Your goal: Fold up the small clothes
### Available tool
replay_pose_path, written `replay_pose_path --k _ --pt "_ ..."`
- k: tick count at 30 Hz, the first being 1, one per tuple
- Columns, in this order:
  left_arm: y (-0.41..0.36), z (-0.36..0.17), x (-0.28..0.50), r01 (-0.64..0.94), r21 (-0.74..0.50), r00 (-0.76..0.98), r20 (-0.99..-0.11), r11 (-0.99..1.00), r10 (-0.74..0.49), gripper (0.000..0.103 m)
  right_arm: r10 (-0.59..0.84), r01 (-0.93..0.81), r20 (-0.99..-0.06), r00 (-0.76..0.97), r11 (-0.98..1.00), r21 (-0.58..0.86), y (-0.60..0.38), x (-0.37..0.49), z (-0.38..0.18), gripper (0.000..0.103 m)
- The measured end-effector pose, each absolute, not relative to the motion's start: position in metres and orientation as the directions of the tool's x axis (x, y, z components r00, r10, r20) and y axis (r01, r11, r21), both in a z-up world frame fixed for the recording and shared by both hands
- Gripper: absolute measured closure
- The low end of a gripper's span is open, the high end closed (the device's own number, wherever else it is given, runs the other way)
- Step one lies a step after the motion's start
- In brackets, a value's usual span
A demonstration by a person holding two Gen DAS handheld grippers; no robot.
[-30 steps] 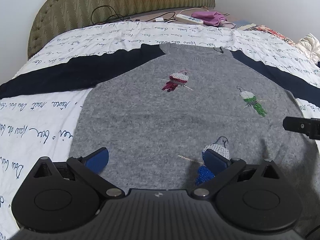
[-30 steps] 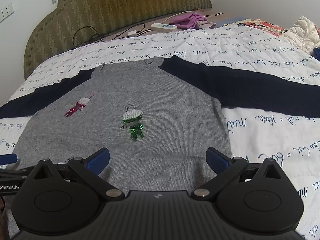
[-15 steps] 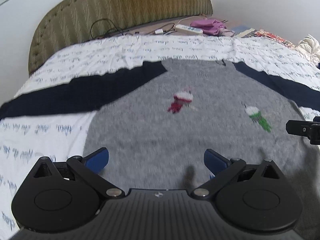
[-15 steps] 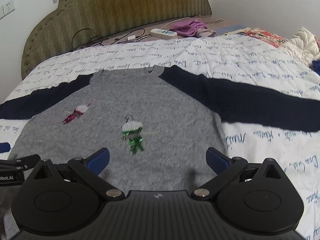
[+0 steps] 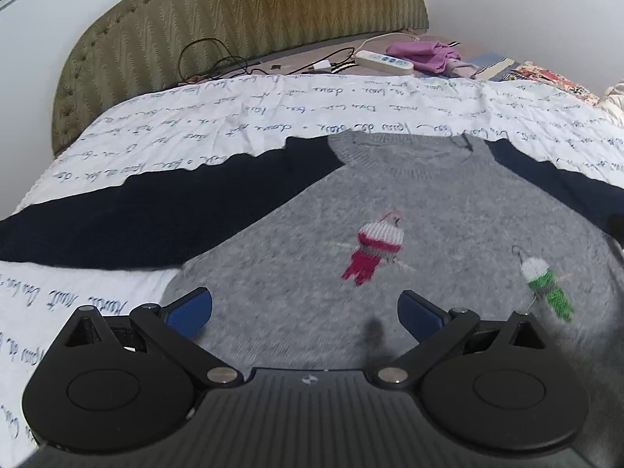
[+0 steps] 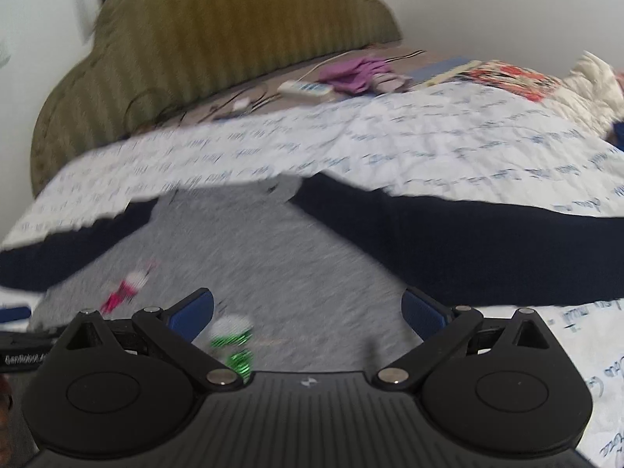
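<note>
A small grey sweater [image 5: 409, 210] with navy sleeves lies flat, front up, on the bed. Its left sleeve [image 5: 117, 218] stretches out to the left, its right sleeve [image 6: 468, 241] to the right. Embroidered bird figures in red [image 5: 374, 249] and green [image 5: 546, 284] decorate the chest. My left gripper [image 5: 304, 312] is open and empty, hovering over the sweater's left body. My right gripper [image 6: 306, 314] is open and empty over the sweater's [image 6: 273, 257] right body, near the green bird [image 6: 232, 337]. The right wrist view is blurred.
The sweater rests on a white quilt [image 5: 234, 124] printed with script. Behind it stand an olive headboard [image 5: 241, 27], cables, a white power strip [image 5: 384, 61] and purple cloth [image 5: 425, 52]. Patterned fabric [image 6: 507, 76] and a cream cloth lie at the far right.
Both grippers have moved forward over the sweater toward the collar; the birds have slid lower in both views. Both stay open and empty.
</note>
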State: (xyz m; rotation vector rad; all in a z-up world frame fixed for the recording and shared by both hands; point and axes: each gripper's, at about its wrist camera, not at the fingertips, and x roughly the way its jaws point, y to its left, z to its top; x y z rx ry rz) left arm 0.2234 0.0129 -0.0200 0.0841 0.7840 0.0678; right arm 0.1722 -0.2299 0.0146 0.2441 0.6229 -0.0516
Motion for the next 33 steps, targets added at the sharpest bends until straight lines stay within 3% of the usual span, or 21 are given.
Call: replay_pose_path --k 7,13,16,22,28,31,32,33 --pt "0.002 -0.025 0.231 0.002 0.083 0.706 -0.706 0.997 0.057 0.000 -0.076 0.332 -0.573 0.816 0.873 0.357 -0.364 0.149 -0.004 0.000" --pt "-0.007 -0.022 0.236 0.038 0.056 0.710 -0.705 0.998 0.013 0.000 -0.173 0.504 -0.502 0.847 0.560 0.657 -0.504 0.085 -0.036 0.000" --pt "-0.015 -0.020 0.239 0.057 0.048 0.711 -0.704 0.997 -0.007 0.000 -0.242 0.528 -0.470 0.849 0.422 0.737 -0.549 0.055 -0.050 0.000" --pt "-0.030 -0.020 0.240 0.087 0.062 0.711 -0.703 0.994 -0.019 0.000 -0.261 0.515 -0.451 0.854 0.288 0.807 -0.596 0.040 -0.071 0.000" --pt "-0.038 -0.023 0.238 0.098 0.086 0.702 -0.712 0.991 -0.007 0.000 -0.247 0.456 -0.393 0.886 0.303 0.837 -0.608 0.054 -0.079 0.000" --pt "-0.037 -0.024 0.237 0.094 0.089 0.699 -0.715 0.992 -0.002 0.000 -0.247 0.475 -0.410 0.878 0.340 0.812 -0.607 0.067 -0.076 0.001" --pt "-0.037 -0.025 0.237 0.092 0.090 0.696 -0.718 0.992 0.000 0.000 -0.249 0.483 -0.416 0.874 0.360 0.799 -0.606 0.071 -0.074 0.006" --pt "-0.036 -0.026 0.237 0.091 0.090 0.693 -0.721 0.992 0.002 0.000 -0.256 0.490 -0.420 0.870 0.371 0.789 -0.604 0.072 -0.073 0.021"
